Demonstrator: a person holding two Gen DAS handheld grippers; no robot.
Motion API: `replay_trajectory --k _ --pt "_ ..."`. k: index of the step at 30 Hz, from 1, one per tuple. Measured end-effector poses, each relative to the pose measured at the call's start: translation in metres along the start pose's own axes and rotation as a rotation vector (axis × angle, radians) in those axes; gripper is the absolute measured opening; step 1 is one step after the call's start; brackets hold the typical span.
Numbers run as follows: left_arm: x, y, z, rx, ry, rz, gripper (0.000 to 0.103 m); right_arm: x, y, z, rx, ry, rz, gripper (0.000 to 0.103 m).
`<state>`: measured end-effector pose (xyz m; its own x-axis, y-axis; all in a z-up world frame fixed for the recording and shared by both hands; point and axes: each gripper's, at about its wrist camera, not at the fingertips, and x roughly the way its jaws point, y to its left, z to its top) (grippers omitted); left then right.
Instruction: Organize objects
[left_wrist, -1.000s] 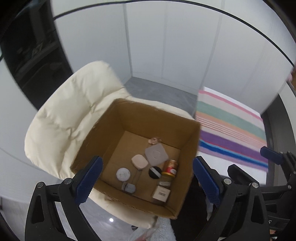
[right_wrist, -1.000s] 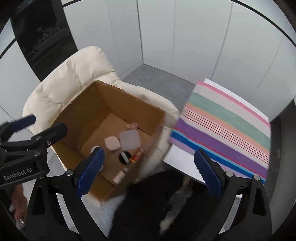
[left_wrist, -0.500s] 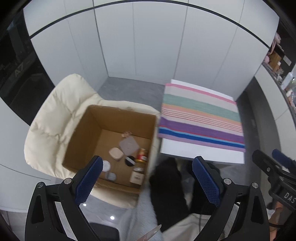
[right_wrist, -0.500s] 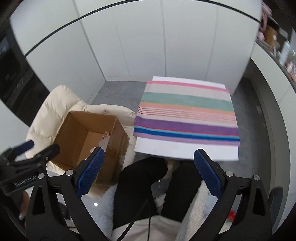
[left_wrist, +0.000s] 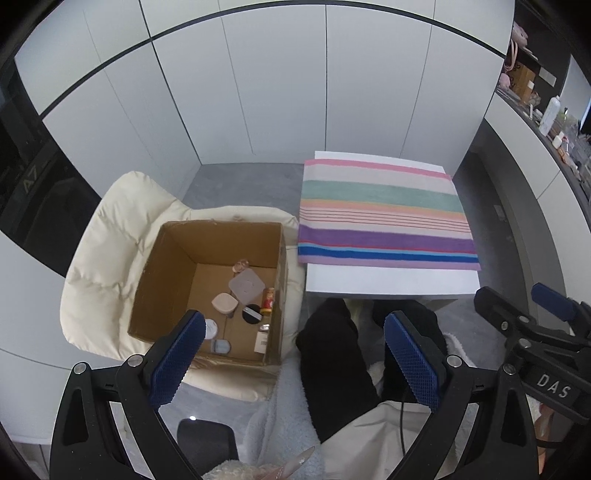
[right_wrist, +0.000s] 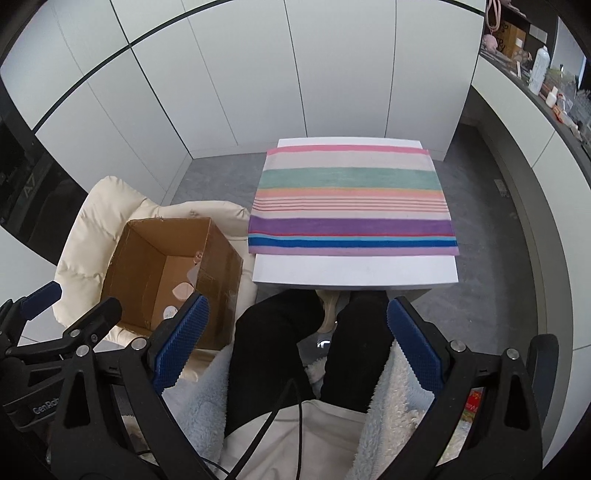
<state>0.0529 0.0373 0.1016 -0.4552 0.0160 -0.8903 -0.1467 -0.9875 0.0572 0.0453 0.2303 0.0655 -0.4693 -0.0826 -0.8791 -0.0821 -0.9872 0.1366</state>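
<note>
The open cardboard box (left_wrist: 162, 280) is sitting on the cream chair (left_wrist: 107, 236) to your left, holding small cosmetics (left_wrist: 245, 286) on its floor. Beside it the striped towel (left_wrist: 384, 214) is covering the white table (left_wrist: 388, 280). You are holding both the left gripper (left_wrist: 293, 354) and right gripper (right_wrist: 295, 343) released, grasping nothing.
</note>
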Motion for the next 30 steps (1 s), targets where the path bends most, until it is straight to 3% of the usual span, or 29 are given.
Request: replay_trajectory --k 30 --pt "0.004 -0.002 -0.004 -0.003 0.023 -0.021 0.098 0.01 0.01 -0.011 -0.026 0.03 -0.034 0.099"
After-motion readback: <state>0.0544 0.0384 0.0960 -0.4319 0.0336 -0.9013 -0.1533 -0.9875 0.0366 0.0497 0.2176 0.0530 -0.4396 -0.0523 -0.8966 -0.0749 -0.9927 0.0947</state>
